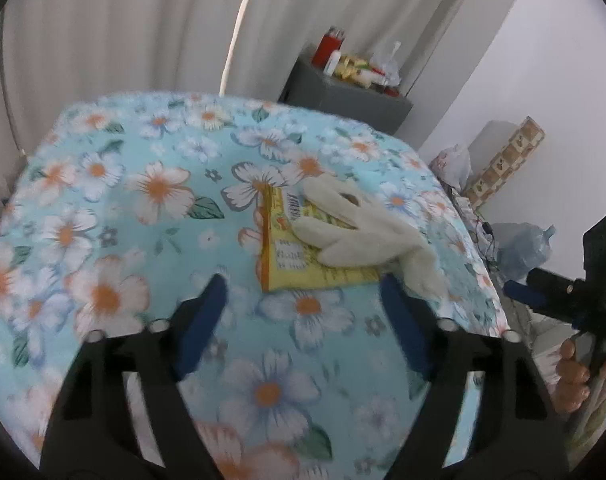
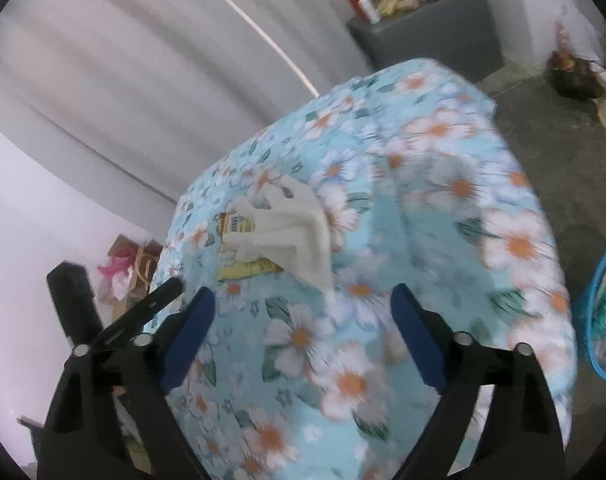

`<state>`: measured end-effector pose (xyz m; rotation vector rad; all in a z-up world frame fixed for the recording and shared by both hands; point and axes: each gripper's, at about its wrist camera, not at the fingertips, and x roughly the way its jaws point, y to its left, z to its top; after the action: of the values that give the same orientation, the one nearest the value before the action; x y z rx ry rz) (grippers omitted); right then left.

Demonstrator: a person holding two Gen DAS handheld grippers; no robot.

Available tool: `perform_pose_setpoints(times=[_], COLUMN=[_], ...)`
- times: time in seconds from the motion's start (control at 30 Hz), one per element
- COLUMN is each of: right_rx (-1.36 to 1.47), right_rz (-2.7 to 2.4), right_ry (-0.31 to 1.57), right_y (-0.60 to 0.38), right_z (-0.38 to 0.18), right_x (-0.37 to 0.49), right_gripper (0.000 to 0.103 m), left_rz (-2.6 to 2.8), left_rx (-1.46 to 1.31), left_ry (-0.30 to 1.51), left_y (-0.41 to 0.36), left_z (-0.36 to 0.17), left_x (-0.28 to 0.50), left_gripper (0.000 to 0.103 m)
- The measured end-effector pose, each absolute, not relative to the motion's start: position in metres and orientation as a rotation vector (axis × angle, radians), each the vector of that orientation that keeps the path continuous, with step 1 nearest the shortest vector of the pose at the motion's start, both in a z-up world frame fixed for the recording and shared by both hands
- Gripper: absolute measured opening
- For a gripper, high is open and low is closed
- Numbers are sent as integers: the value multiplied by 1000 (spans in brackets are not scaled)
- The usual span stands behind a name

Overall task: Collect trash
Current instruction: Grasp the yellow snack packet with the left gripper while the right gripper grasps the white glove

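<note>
The largest item is a bed covered with a light-blue sheet printed with white and orange flowers (image 1: 151, 208). White pleated curtains (image 1: 123, 28) hang on the far side of the bed. A grey rectangular cabinet (image 1: 343, 92) stands at the far right, beyond the bed's far corner; its top carries a red cylindrical container (image 1: 327, 46) and an assortment of small packets too blurred to identify.

In the right wrist view, a blue plastic basket (image 2: 601, 312) sits on the grey floor to the right of the bed. It holds some items that cannot be identified.

The task items lie on the sheet toward the right side of the bed. A yellow flat snack wrapper with a printed barcode (image 1: 291, 256) lies flat on the sheet. A cream-white fabric glove (image 1: 355, 224) lies on top of the wrapper and covers its far right part, with the cuff extending off the wrapper onto the sheet.

The left hand-held gripper (image 1: 303, 312) is above the sheet on the near side of the wrapper. Its blue-padded jaws stand wide apart with nothing between them; the right pad is close to the glove cuff, and whether it touches cannot be told.

The right hand-held gripper (image 2: 303, 312) is also above the sheet, on the near side of the glove. Its jaws stand wide apart and hold nothing.
</note>
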<state>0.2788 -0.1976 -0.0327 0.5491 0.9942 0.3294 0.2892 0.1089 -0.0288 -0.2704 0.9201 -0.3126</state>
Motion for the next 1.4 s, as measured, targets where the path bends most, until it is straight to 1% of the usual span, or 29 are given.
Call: perform_pose_setpoints(times=[0.07,0.13,0.17,0.23,0.27,0.3,0.37,0.43,0.47,0.53,0.63,0.8,0.97,1.1,1.13,1.17,1.27,1.33,1.4], right_rx=[522,481,461,433,417,409,397,402,411,431,447,486,523,555,559,559,531,531,548], right_rz=[357,360,360,359,348,343,330,322,321,327,326,334,374,424,431,430,401,389,374], right_ry=[1019,1038,1055,1083,1101,1113,1140,1156,1159,1159,1146,1134,1123,1136,1143,1148,1179,1195,1203], right_y=[-183,-170,-163,-155,-152,-150,-148,-148,-150,-154,-160,-174,-189,-195,-195,-195,-191,-190,-193], right_z=[-38,-45,-51,-61,-67,-71,-80,-85,-86,-84,-77,-63,-47,-47,-50,-52,-67,-76,-84], right_x=[297,311,319,331,337,341,349,352,352,349,339,312,251,195,182,174,150,144,142], right_gripper=[80,75,74,68,66,62,54,34,30,13,10,9,9,9,9,9,9,10,11], left_rz=[-310,-308,-300,-286,-284,-282,-285,-298,-294,-296,-310,-350,-412,-442,-442,-438,-442,-443,-425], left_rx=[-289,-296,-291,-274,-261,-256,-236,-240,-234,-213,-194,-165,-175,-216,-218,-213,-195,-218,-248], left_ry=[956,1004,1020,1046,1051,1045,1035,1035,1033,1015,989,949,926,984,996,1016,1057,1077,1080], left_y=[111,110,111,110,109,108,104,101,99,94,90,90,103,115,116,116,113,110,113], left_z=[-40,-53,-59,-67,-71,-72,-72,-73,-72,-69,-62,-38,-10,-8,-10,-14,-27,-39,-46], left_x=[306,322,328,334,336,336,335,334,335,332,325,287,228,176,167,154,132,126,127], left_gripper=[61,51,48,40,40,40,33,19,18,11,6,4,4,4,6,7,18,36,43])
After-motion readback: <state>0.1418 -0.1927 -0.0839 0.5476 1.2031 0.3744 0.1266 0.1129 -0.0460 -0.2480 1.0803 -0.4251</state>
